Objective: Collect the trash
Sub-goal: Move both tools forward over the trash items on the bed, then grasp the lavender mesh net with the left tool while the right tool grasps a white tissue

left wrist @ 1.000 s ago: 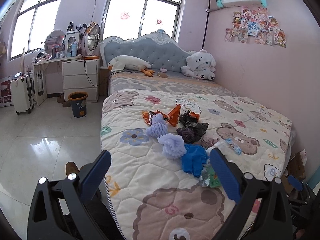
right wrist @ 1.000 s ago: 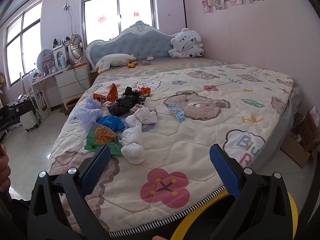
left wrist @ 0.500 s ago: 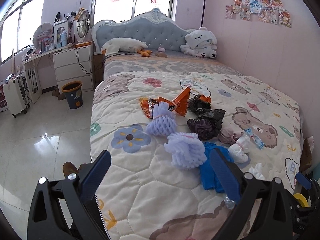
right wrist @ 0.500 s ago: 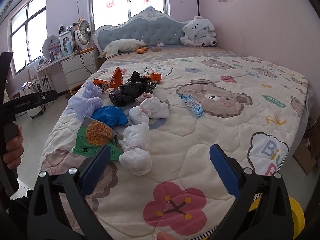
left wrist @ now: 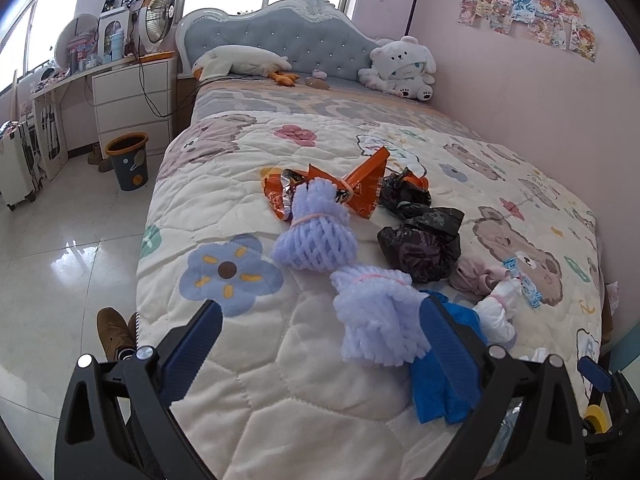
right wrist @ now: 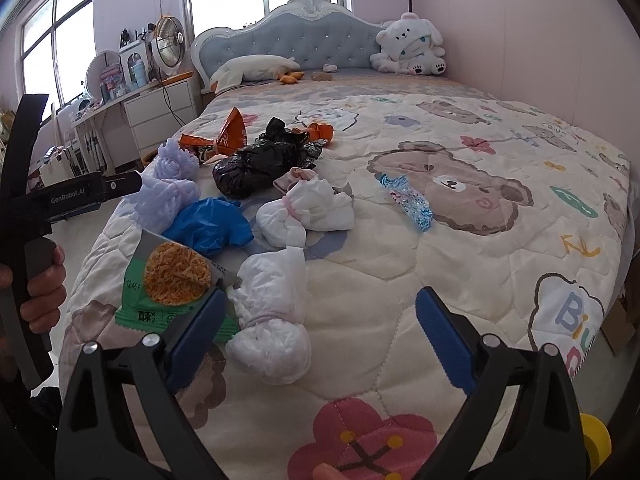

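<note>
A heap of trash lies on the near half of the quilted bedspread (right wrist: 460,264), a cream cover printed with bears and flowers. Nearest the left gripper (left wrist: 320,336), whose blue ribbed pads stand spread with nothing pinched, sits a lilac foam fruit net (left wrist: 376,316), soft and ridged; a second lilac net (left wrist: 316,228) lies just beyond it, tied with a pink band. A crumpled blue glove (left wrist: 436,384) sits partly behind that gripper's right finger. Beyond are orange foil snack wrappers (left wrist: 360,188) and a knotted, glossy black plastic bag (left wrist: 424,244). The right gripper (right wrist: 320,330) has just been closing a little yet remains wide apart; a knotted white plastic bag (right wrist: 272,320) lies between its fingers on the quilt, untouched by the pads. A green noodle packet (right wrist: 172,284) lies flat against the left pad's tip, and another bunched white bag (right wrist: 308,212) rests further on, with a small blue patterned wrapper (right wrist: 412,200) apart to its right. On the tiled floor beside the bed stands a dark round waste bin (left wrist: 129,160) with an orange rim, its contents hidden. A plush toy (left wrist: 400,68) sits by the tufted headboard (left wrist: 280,44).
</note>
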`<state>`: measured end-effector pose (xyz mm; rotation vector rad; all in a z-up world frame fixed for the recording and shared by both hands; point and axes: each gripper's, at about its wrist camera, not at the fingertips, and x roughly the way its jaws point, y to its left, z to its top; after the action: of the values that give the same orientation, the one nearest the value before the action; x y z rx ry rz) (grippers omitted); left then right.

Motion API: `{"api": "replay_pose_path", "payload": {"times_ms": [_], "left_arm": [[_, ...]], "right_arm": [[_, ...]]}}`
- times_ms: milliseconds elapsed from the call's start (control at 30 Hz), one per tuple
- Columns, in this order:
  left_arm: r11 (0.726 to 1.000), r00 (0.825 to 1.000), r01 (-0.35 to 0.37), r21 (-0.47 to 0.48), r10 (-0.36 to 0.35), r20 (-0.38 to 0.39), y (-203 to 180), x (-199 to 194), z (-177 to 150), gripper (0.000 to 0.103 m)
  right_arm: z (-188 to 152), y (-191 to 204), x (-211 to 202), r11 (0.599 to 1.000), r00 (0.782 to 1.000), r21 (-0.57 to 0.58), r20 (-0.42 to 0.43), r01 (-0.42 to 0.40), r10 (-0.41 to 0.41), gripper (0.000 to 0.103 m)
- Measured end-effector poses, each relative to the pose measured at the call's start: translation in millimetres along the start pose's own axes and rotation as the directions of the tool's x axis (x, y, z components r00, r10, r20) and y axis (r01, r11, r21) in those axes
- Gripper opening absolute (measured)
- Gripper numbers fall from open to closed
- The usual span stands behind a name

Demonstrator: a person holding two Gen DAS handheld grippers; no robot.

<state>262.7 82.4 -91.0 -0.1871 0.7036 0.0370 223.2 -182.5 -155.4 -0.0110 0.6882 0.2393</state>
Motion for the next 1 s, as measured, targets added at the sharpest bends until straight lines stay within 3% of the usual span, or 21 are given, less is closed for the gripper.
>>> {"api": "replay_pose_path", "payload": {"times_ms": [133,233,300,400,500,567,767,800,867,933,1000], "left_arm": [[1.0,1.0,0.018,0.003,-0.017,-0.018,1,13,-3,0.093],[0.998,0.997,0.06,-0.005,-0.06,-0.044,1,22,-7,0.076],[0.995,0.993,0.099,-0.021,-0.1,-0.059,2,27,-9,0.059],[0.986,0.984,0.159,-0.044,-0.162,-0.077,3,32,-10,0.039],[0.983,0.981,0.178,-0.041,-0.18,-0.069,1,31,-12,0.025],[0.983,0.981,0.182,-0.031,-0.184,-0.06,0,30,-14,0.023],[0.979,0.976,0.2,-0.048,-0.204,-0.074,3,32,-15,0.023],[0.978,0.975,0.202,-0.047,-0.205,-0.079,3,33,-15,0.023],[0.978,0.976,0.2,-0.051,-0.204,-0.081,3,33,-15,0.024],[0.978,0.975,0.201,-0.053,-0.205,-0.085,3,33,-14,0.027],[0.978,0.974,0.202,-0.059,-0.207,-0.094,4,35,-13,0.039]], "right_arm": [[1,0,13,1.0,0.999,0.013,-0.04,-0.004,0.005,0.078],[2,1,17,1.0,0.999,0.009,-0.05,-0.007,0.008,0.073],[2,4,20,1.0,0.998,0.001,-0.057,-0.011,0.011,0.066],[2,8,24,0.999,0.997,0.0,-0.074,-0.034,0.034,0.052],[2,14,24,0.999,0.996,-0.018,-0.074,-0.041,0.04,0.035],[1,18,22,0.998,0.996,-0.021,-0.072,-0.057,0.055,0.024],[2,12,24,0.995,0.99,0.031,-0.098,-0.097,0.1,0.025],[2,11,22,0.995,0.991,0.033,-0.092,-0.092,0.095,0.026],[1,11,18,0.997,0.994,0.027,-0.077,-0.074,0.076,0.041],[0,10,17,0.998,0.995,0.022,-0.077,-0.064,0.066,0.047],[0,6,21,0.996,0.992,0.044,-0.095,-0.081,0.085,0.049]]}}
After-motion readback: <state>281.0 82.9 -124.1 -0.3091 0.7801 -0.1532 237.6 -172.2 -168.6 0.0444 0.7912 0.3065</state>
